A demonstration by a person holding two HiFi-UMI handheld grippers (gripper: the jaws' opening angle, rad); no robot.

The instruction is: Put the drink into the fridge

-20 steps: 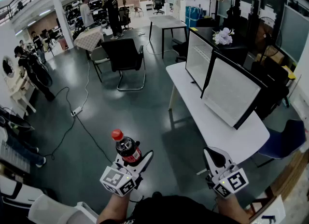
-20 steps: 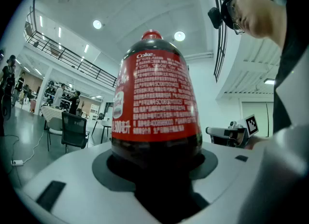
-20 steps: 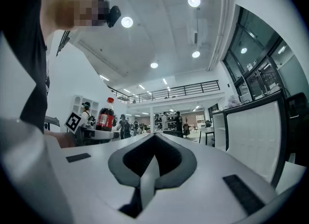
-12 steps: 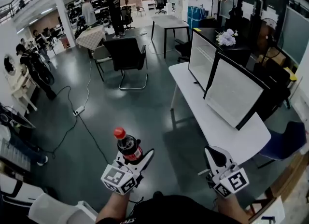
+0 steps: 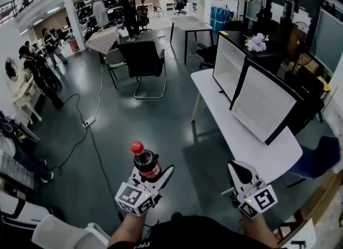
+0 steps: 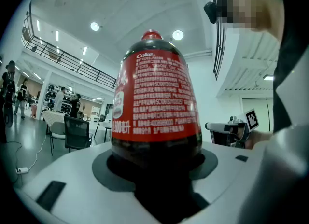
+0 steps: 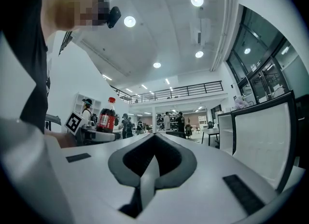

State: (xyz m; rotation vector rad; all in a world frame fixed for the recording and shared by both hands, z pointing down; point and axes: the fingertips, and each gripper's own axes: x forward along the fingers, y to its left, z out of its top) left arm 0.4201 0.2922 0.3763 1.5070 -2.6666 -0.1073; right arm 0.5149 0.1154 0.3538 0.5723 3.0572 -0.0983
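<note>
In the head view, the left gripper [image 5: 155, 177] is gripping a cola bottle [image 5: 145, 161] with a red cap, holding it upright in the air over the grey floor [image 5: 150, 124], low in the picture. The right gripper [image 5: 238, 171] is hovering to its right, near the end of a white desk [image 5: 252, 148] that is carrying two monitors [image 5: 262, 103]; a black chair [image 5: 143, 59] is standing farther off. In the left gripper view, the jaws are pressing on the bottle's dark lower body, its red label filling the middle. In the right gripper view, the jaws are meeting with nothing between them, and the bottle is showing small at the left
</note>
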